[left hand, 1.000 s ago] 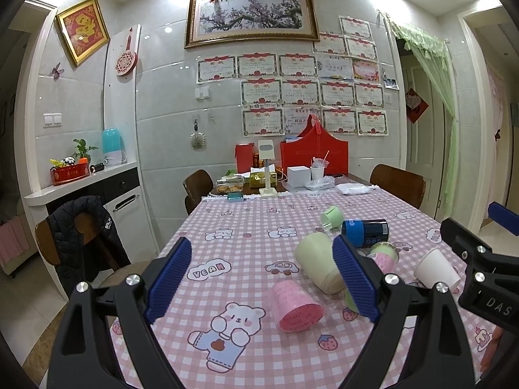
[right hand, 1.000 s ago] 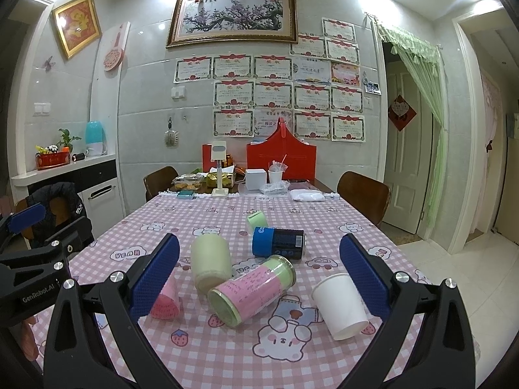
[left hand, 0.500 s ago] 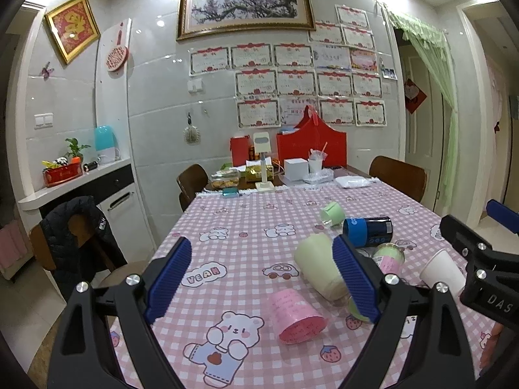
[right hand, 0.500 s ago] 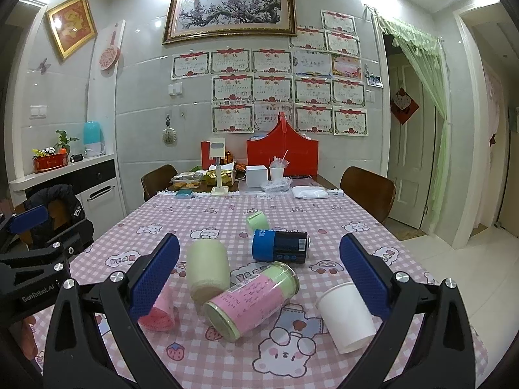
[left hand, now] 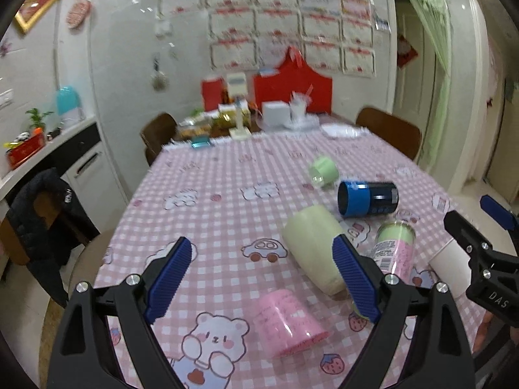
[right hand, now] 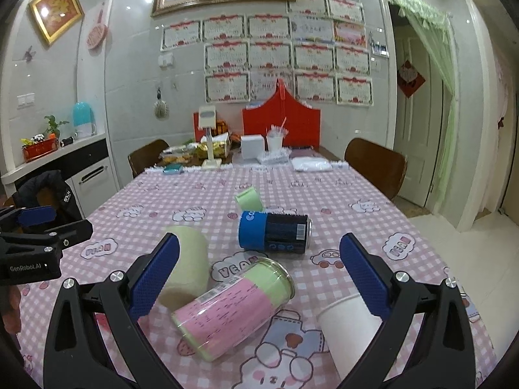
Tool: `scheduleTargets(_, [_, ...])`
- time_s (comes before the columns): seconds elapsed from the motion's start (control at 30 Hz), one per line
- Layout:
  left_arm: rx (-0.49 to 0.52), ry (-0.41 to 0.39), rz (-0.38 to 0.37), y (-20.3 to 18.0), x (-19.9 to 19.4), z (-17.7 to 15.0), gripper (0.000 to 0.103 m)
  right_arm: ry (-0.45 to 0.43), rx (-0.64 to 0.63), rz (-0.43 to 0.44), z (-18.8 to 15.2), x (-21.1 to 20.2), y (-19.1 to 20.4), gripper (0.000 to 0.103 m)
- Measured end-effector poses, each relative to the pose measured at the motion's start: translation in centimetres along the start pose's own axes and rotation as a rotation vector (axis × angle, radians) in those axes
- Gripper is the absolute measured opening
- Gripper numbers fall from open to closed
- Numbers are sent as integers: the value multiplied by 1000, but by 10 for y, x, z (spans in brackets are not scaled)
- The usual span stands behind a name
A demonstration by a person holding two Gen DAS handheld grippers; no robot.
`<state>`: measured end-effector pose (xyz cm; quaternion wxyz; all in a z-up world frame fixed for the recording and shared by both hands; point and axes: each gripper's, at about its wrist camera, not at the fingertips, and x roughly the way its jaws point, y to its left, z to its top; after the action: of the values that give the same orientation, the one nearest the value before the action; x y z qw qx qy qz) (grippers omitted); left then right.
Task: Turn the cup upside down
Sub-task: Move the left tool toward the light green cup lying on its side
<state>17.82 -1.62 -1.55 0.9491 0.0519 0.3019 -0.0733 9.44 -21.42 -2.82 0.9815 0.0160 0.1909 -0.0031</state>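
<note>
Several cups lie on their sides on the pink checked tablecloth. A pink cup lies just ahead of my open left gripper. A pale green cup lies beside the gripper's right finger. My right gripper is open above a pink-and-green cup; the pale green cup is by its left finger and a white paper cup below its right finger. A blue-black cup and a small green cup lie farther back.
Boxes, a red bag and snacks crowd the table's far end. Wooden chairs stand at the far corners. A jacket-draped chair stands left of the table. Each gripper shows at the edge of the other's view.
Both grippers have tilted down and moved closer to the cups, which now look larger and lower in view. The cups have not moved. Both grippers stay open.
</note>
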Motion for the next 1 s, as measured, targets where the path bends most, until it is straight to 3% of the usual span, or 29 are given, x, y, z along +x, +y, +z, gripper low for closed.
scheduleTargets(0.33, [170, 155, -179, -46, 87, 54, 87, 90, 17, -72, 15, 60, -40, 95])
scheduleTargets(0.53, [231, 216, -209, -73, 141, 75, 87, 146, 57, -120, 15, 88, -66, 95])
scheduleTargets(0.67, [184, 284, -277, -80, 164, 81, 87, 187, 83, -132, 15, 102, -78, 95])
scheduleTargets(0.77, [158, 306, -225, -80, 176, 85, 87, 192, 89, -135, 16, 105, -84, 95])
scheduleTargets(1.0, [45, 380, -198, -55, 204, 95, 87, 236, 59, -85, 22, 121, -79, 95])
